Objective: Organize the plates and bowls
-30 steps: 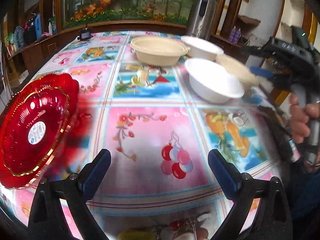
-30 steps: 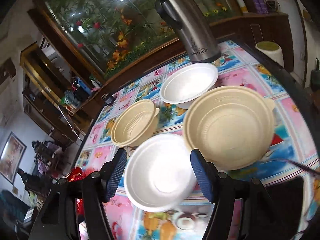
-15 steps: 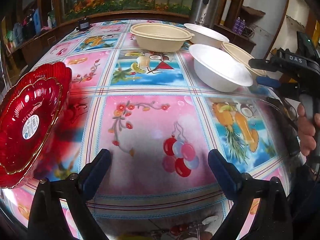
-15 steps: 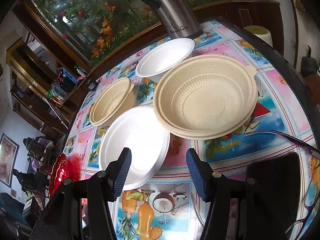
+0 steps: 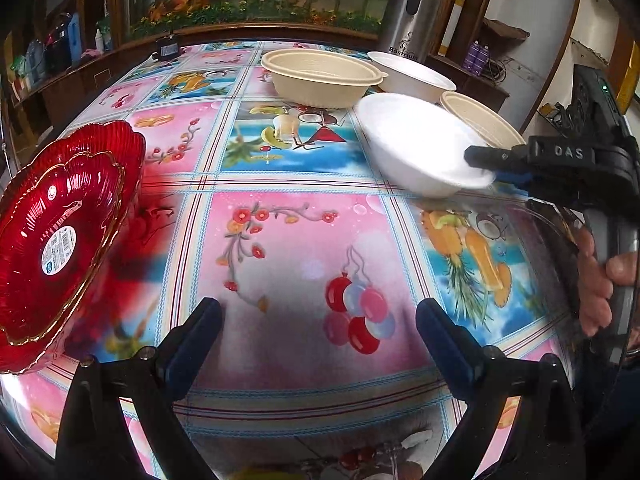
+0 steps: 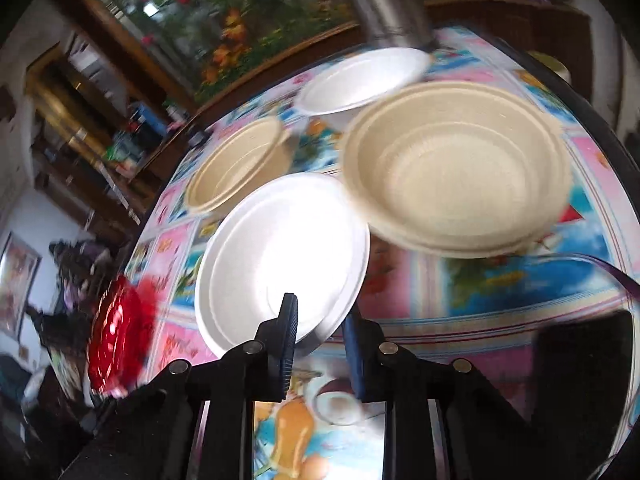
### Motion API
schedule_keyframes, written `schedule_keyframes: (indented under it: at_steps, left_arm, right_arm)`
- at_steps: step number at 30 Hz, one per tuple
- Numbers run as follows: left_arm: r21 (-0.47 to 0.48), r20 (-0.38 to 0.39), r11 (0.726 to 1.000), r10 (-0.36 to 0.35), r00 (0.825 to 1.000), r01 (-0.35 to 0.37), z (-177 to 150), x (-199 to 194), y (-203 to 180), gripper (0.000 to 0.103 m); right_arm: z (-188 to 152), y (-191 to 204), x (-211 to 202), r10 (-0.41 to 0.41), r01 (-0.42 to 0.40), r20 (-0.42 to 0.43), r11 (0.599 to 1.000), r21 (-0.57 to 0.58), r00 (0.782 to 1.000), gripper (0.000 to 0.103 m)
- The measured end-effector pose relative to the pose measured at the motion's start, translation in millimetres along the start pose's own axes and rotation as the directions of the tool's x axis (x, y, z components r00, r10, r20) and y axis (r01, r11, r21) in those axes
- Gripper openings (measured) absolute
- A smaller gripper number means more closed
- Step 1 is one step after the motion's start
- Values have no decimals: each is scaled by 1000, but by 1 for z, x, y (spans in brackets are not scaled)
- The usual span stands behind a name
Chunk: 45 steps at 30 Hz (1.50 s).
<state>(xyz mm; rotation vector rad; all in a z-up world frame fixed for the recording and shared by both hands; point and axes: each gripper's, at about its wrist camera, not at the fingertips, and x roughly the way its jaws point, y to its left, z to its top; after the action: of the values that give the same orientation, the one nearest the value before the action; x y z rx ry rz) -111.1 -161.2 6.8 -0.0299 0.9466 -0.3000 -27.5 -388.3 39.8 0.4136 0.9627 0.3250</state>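
My right gripper [image 6: 320, 328] is shut on the near rim of a white bowl [image 6: 280, 252], which is tilted and lifted off the table; the left wrist view shows the bowl [image 5: 420, 144] pinched at the right gripper's fingertips [image 5: 484, 162]. A beige bowl [image 6: 456, 168] sits just right of it, another beige bowl [image 6: 236, 164] behind left, a second white bowl [image 6: 360, 80] at the back. A red plate with a gold rim [image 5: 60, 232] sits at the table's left edge. My left gripper [image 5: 316, 332] is open and empty over the near middle of the table.
A steel thermos [image 5: 416, 12] stands at the far edge behind the bowls. The table [image 5: 300, 240] has a colourful patterned cloth. A black cable [image 6: 600, 264] lies at the right. A wooden ledge with plants runs behind the table.
My right gripper moved forward and closed on the white bowl's rim, tipping it up. The left gripper stayed open and shifted only slightly.
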Motion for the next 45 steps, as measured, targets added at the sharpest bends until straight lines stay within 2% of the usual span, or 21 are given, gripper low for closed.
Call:
schedule_keyframes:
  at_steps: [7,14,17,19,20,25,28,30,33,38,40,43,45]
  left_arm:
    - [-5,18,1000,23,1000,-23,-2,-4,0,97]
    - [19,49,999,47,998,-48,-6,-10,-5,97]
    - [20,69,999,37,997,-38,-8,-16,-6,97]
    - [19,59,1000,23,998,-24,-8,-18,-7,97]
    - [18,61,1000,17,998,-18,-8,-20,-7,97]
    - [34,130,999,24,991,-29,3,-46,-10,97]
    - [12,162,999,38,986,-41,14,-57,-3,97]
    - [-24,153,999,51,987,-48,22,-55,6,97]
    - [-78,133,997,32,991,-21,34,-46,17,97]
    - [-81,112,996,30,993,-21,60,-21,16,96]
    - [-83,91,997,11,996,-3,68,-9,11,90]
    - [-58,58,998,-3,998,6,76,8,1,87]
    - [-54,31,999,7,999,-5,76,20,-3,75]
  right_arm:
    - [-14,33,13,142,-154,-103,981,-122,985,24]
    - [-11,29,9,99,-105,-55,988,-111,994,29]
    - [-11,29,8,88,-92,-38,988,-122,995,28]
    - [-11,29,9,69,-73,-34,989,-131,997,19]
    - [-11,30,9,63,-66,-30,990,-128,998,18]
    - [-10,27,6,53,-55,-18,991,-123,998,18]
    - [-10,26,4,54,-55,-11,992,-118,998,18]
    - [-10,24,4,57,-58,-12,992,-111,998,18]
    - [-10,23,4,65,-67,-16,993,-100,998,18]
    - [-10,21,5,67,-69,-19,994,-84,998,18]
    - [-9,20,6,69,-71,-24,994,-78,997,18]
    - [-10,19,8,72,-74,-32,995,-69,997,18]
    - [-11,19,10,76,-78,-40,995,-64,996,18]
